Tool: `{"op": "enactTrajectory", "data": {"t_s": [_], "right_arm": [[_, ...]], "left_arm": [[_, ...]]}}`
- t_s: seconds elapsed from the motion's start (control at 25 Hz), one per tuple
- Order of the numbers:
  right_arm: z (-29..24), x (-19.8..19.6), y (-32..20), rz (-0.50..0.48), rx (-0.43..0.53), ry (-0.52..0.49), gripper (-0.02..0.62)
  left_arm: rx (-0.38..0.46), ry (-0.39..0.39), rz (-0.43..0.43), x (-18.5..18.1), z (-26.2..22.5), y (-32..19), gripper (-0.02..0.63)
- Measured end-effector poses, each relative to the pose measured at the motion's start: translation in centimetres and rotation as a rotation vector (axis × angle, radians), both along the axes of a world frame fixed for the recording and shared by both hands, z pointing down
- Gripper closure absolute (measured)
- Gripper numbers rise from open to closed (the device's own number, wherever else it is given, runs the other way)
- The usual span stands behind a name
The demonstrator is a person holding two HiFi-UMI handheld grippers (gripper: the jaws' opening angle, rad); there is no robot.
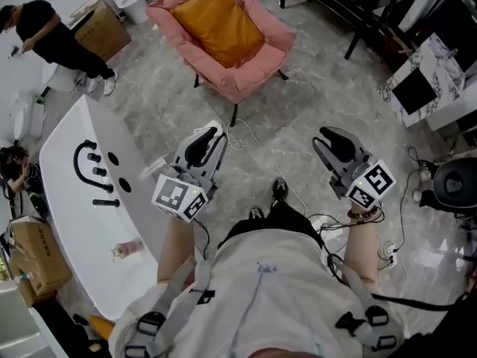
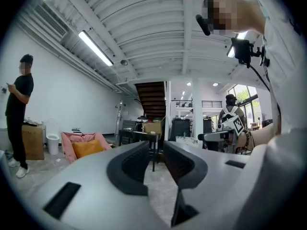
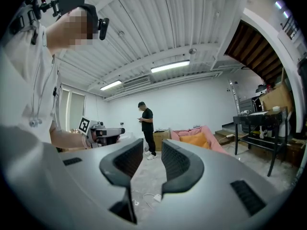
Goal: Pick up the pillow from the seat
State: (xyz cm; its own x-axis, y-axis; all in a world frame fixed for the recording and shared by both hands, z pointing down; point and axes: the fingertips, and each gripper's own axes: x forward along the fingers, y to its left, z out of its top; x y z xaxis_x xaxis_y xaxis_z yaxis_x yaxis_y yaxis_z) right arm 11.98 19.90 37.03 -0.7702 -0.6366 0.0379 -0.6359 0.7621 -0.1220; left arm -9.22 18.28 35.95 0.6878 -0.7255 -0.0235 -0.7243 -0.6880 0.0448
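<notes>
A grey marbled floor (image 1: 298,118) fills the room. A long white curved desk (image 1: 74,200) stands at nine o'clock from the person wearing the camera, with black fittings on its top. A pink padded chair on dark legs (image 1: 257,69) stands at twelve o'clock, well apart from both grippers. The square orange pillow (image 1: 218,24) lies on its seat, leaning on the backrest and touched by neither gripper. A person in black clothes (image 1: 59,39) stands at ten o'clock beside a brown cardboard box (image 1: 100,28).

The left gripper (image 1: 211,136) is held level at about eleven o'clock, in front of the body and pointing toward the chair. Its jaws stand a little apart with only floor showing between them, so they hold nothing. The right gripper (image 1: 328,136) is held level at about one o'clock. Its jaws are parted a little wider and are likewise empty. A thin white cable (image 1: 250,136) trails over the floor between the two grippers.
</notes>
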Motion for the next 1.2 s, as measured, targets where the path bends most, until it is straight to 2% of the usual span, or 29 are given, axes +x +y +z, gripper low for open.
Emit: {"op": "enactTrajectory", "data": {"t_s": [0.12,0.36,0.52,0.68,1.0,1.2], "right_arm": [[0.2,0.2,-1.4,-0.002,-0.004,-0.005,0.468],[1.3,0.4,-5.9,-0.036,-0.028,-0.003,0.395],[1.7,0.8,-10.3,-0.078,-0.052,-0.003,0.355],[2.1,1.6,-15.5,-0.12,-0.07,-0.001,0.33],[2.4,5.4,-24.8,-0.136,-0.096,-0.022,0.261],[2.8,4.8,-28.3,-0.184,-0.106,-0.045,0.24]], "left_arm": [[-0.017,0.004,-0.005,0.2,0.4,-1.3,0.498],[-0.039,-0.002,-0.032,0.5,1.2,-5.4,0.454],[-0.063,-0.016,-0.046,1.1,1.6,-9.5,0.389],[-0.08,0.003,-0.077,1.8,1.8,-14.3,0.362],[-0.129,0.015,-0.157,4.1,2.4,-21.3,0.291],[-0.173,-0.044,-0.155,4.6,3.6,-23.5,0.248]]}}
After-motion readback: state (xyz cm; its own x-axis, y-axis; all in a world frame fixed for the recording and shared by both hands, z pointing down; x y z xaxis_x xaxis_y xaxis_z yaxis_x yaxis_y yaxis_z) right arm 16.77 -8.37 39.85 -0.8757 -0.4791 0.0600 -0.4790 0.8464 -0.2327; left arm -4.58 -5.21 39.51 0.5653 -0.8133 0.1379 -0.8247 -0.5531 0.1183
